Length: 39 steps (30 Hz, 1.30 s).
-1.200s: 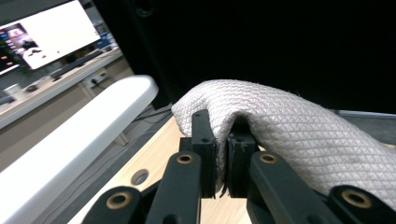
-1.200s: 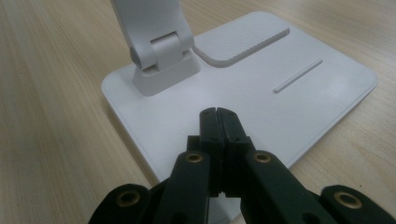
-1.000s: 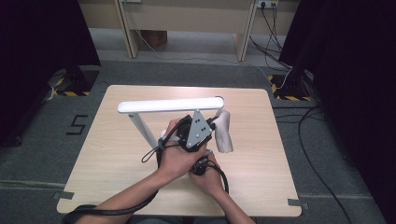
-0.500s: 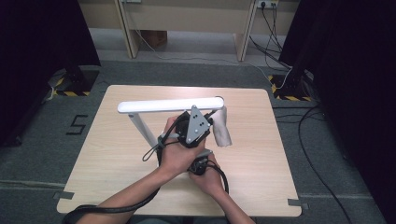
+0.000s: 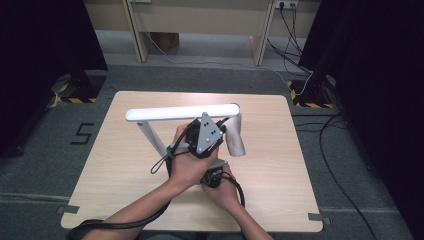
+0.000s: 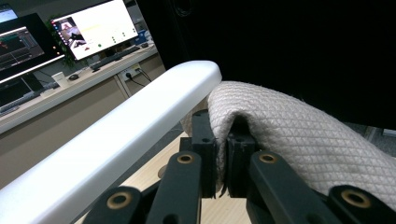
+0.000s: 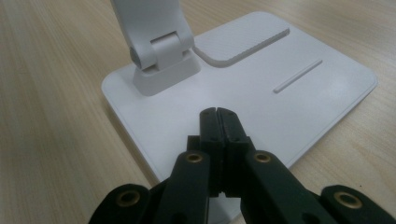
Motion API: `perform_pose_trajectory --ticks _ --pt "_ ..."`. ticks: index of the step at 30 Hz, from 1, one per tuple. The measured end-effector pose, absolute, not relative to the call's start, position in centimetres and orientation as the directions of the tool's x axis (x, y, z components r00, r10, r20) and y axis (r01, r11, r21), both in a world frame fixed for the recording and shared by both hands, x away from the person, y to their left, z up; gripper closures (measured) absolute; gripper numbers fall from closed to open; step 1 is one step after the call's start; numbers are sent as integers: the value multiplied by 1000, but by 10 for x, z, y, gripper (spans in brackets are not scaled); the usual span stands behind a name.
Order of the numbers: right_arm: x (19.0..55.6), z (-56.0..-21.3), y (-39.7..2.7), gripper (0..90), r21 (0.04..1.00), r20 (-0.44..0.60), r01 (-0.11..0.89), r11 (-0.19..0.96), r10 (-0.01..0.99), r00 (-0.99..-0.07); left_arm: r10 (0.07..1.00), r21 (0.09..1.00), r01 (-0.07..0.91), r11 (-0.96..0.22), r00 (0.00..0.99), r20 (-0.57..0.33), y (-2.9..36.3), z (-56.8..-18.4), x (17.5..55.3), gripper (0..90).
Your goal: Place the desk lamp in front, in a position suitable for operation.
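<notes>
In the high view the lamp base (image 5: 218, 164) lies mostly under the person's two hands, and the right gripper (image 5: 212, 178) is largely covered by its own hand. The left gripper (image 5: 216, 136) hides where the cloth (image 5: 235, 140) meets the lamp bar (image 5: 180, 112). In the left gripper view the cloth runs off the right edge, and the bar off the bottom left. How much cloth sits between the jaws is hard to tell, perhaps just a fold. The screens (image 6: 95, 28) behind are too blurred to read.
</notes>
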State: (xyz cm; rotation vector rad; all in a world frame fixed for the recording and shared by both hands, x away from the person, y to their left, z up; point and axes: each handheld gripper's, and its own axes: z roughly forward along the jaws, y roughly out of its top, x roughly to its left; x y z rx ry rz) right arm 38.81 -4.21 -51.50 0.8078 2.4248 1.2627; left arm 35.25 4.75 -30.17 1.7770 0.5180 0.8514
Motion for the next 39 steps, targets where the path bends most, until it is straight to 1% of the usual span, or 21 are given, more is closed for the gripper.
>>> perform_pose_trajectory --ticks 39 --pt "388 -515 -42 900 820 -4 341 461 599 -801 730 944 -32 -328 626 275 69 -306 350 849"
